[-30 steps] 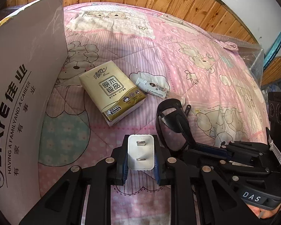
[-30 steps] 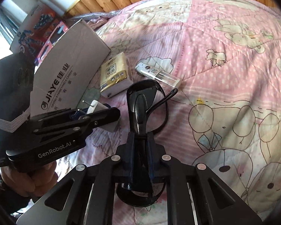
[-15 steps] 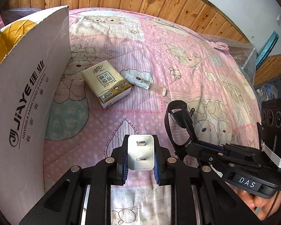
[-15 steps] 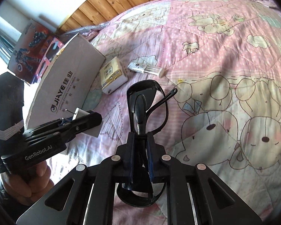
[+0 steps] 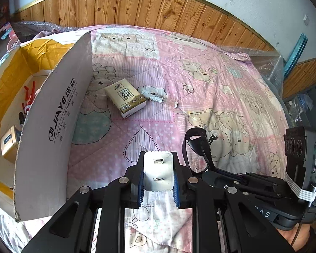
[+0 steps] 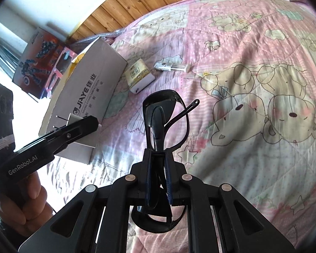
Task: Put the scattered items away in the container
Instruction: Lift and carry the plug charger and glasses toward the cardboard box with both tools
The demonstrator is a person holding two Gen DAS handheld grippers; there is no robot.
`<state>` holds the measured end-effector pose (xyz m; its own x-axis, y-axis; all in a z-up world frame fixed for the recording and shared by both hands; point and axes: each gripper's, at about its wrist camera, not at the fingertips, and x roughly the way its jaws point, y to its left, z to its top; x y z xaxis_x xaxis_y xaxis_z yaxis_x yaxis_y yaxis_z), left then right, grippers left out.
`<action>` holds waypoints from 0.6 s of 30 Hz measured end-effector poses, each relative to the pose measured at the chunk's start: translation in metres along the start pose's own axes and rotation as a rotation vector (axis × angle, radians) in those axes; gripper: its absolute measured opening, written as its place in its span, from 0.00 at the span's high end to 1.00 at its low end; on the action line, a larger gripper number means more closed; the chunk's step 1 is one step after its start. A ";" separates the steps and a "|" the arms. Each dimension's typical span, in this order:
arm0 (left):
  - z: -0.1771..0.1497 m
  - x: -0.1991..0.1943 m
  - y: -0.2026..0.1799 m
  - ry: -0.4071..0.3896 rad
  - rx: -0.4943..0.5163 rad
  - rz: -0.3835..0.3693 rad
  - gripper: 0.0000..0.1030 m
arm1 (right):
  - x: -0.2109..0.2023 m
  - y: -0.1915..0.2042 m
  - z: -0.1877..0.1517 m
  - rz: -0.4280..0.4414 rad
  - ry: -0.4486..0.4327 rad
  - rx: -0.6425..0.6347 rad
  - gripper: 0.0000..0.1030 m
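Charger plug [image 5: 158, 171] sits clamped between the blue pads of my left gripper [image 5: 158, 181], prongs facing the camera, lifted clear of the pink quilt [image 5: 200, 88]. My right gripper [image 6: 159, 181] is squeezed onto a pair of black sunglasses [image 6: 165, 116], their frame sticking up past the fingertips with one temple arm splayed to the right. To the left of both grippers stands the open cardboard box [image 5: 52, 126], its yellow-lined interior already holding a small gold carton [image 5: 8, 145] and some red items [image 5: 29, 97]. Ahead of my left gripper, on the quilt, lie a tissue pack [image 5: 125, 98] and, just beside it to the right, a small clear tube [image 5: 158, 98].
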<state>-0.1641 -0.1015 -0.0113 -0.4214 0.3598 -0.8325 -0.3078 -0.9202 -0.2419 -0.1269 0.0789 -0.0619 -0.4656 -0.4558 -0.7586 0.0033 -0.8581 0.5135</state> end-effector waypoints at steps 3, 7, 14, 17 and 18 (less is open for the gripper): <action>-0.004 -0.013 -0.002 -0.017 0.006 -0.003 0.79 | -0.006 0.006 -0.007 -0.002 -0.009 -0.001 0.88; -0.009 -0.028 -0.006 -0.037 0.013 -0.009 0.79 | -0.014 0.014 -0.018 -0.006 -0.021 -0.004 0.88; -0.020 -0.051 -0.011 -0.064 0.029 -0.028 0.79 | -0.030 0.026 -0.034 -0.005 -0.046 -0.005 0.88; -0.026 -0.060 -0.012 -0.075 0.036 -0.031 0.79 | -0.036 0.033 -0.040 -0.006 -0.056 -0.013 0.88; -0.028 -0.063 -0.013 -0.078 0.037 -0.035 0.79 | -0.039 0.035 -0.042 -0.006 -0.060 -0.016 0.88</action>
<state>-0.1098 -0.1169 0.0303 -0.4746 0.4036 -0.7822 -0.3537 -0.9012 -0.2503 -0.0714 0.0564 -0.0313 -0.5179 -0.4356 -0.7362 0.0140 -0.8648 0.5019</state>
